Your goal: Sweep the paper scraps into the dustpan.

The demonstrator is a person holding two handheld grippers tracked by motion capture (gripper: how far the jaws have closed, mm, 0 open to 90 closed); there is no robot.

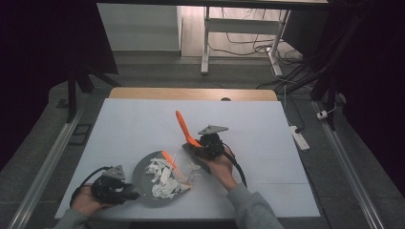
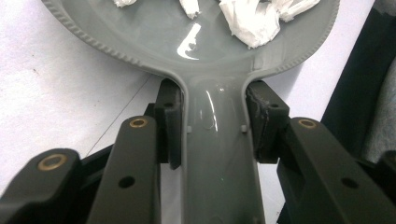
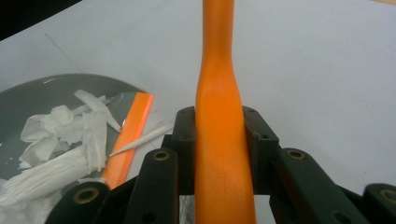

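Left jaws: the left gripper [image 2: 212, 135] is clamping on the handle of the grey dustpan [image 2: 154, 37], one pad pressing each side of the neck where the handle is widening into the pan.
Right jaws: the right gripper [image 3: 219, 144] is gripping the orange brush handle [image 3: 219, 84], which is pointing up and away from the hand.
Brush edge: the orange strip [image 3: 128, 135] at the low end is lying at the pan's rim, touching the paper.
Paper scraps: white torn pieces [image 1: 165, 176] are lying mostly inside the pan; a few [image 1: 193, 167] are sitting just outside the rim on the worktop [image 1: 124, 129], near the right hand [image 1: 222, 169].
Dustpan place: it is resting flat near the front edge of the worktop, between the two hands.
Step in hand: sweeping scraps into the pan, apparently well along.
Next move: likely calling for a short stroke from the stray pieces toward the rim, with the left hand [image 1: 86, 200] keeping the pan pressed flat so nothing slips under.
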